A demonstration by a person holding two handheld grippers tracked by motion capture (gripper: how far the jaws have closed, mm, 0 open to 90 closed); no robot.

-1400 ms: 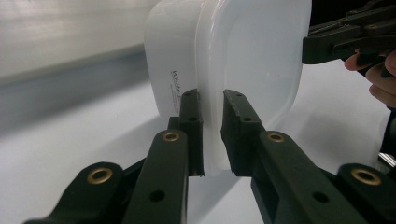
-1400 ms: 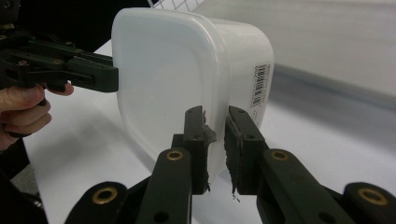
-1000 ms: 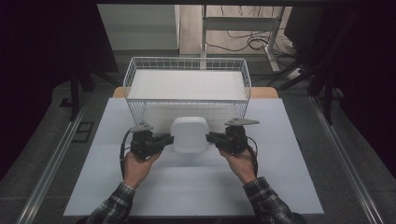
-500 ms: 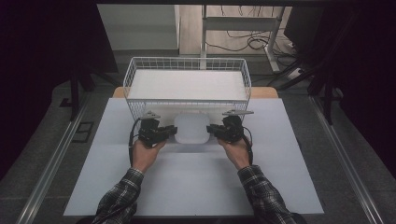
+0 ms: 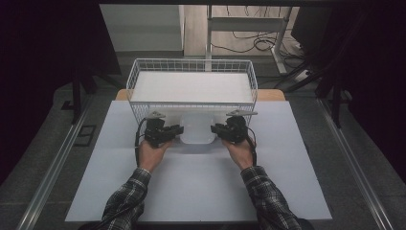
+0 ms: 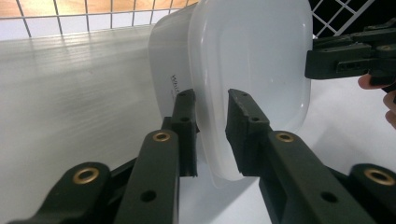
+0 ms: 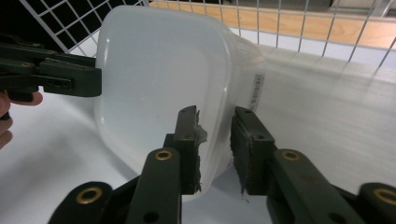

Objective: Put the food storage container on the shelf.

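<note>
Resting on the white table (image 5: 287, 182) against the wire basket (image 5: 139, 76), the translucent container (image 5: 196, 129) sits between both tools. Left gripper (image 6: 212, 121) and right gripper (image 7: 215, 135) each straddle an opposite rim. Both sets of jaws, just opening, stand narrow with pads apparently off the plastic, likely releasing it.

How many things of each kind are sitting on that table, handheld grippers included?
White wire basket: 1
Translucent plastic container: 1
Handheld grippers, left gripper and right gripper: 2
White table mat: 1
Total: 5
</note>
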